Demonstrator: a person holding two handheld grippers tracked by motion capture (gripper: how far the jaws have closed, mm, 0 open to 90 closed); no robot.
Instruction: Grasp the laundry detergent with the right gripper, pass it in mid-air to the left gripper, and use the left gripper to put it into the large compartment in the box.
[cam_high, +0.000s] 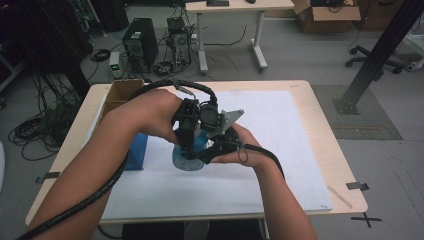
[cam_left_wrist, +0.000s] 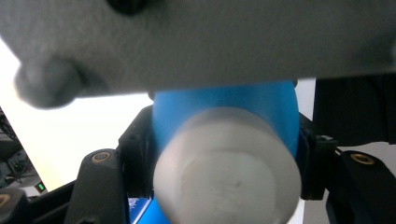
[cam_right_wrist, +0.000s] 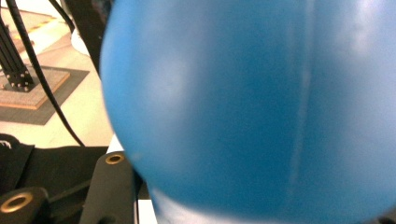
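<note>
Blue bottle (cam_high: 187, 152) held above white surface (cam_high: 280, 130), left tongs (cam_left_wrist: 224, 158) clamped on its neck below white cap (cam_left_wrist: 226, 172) (cap clear in left gripper view), right tongs (cam_high: 220, 147) gripping blue body, both hands meeting mid-surface, forearms angled inward.

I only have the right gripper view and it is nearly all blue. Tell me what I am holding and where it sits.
Observer: It is a blue bottle, held above the white mat near the middle of the table.
Operator: Report the other gripper.
Observer: The left gripper is shut on the bottle's neck, just behind a white cap that faces its camera.
Operator: Say what else is on the table.
Observer: A blue box lies left of the bottle, and an open cardboard box sits at the far left corner.
</note>
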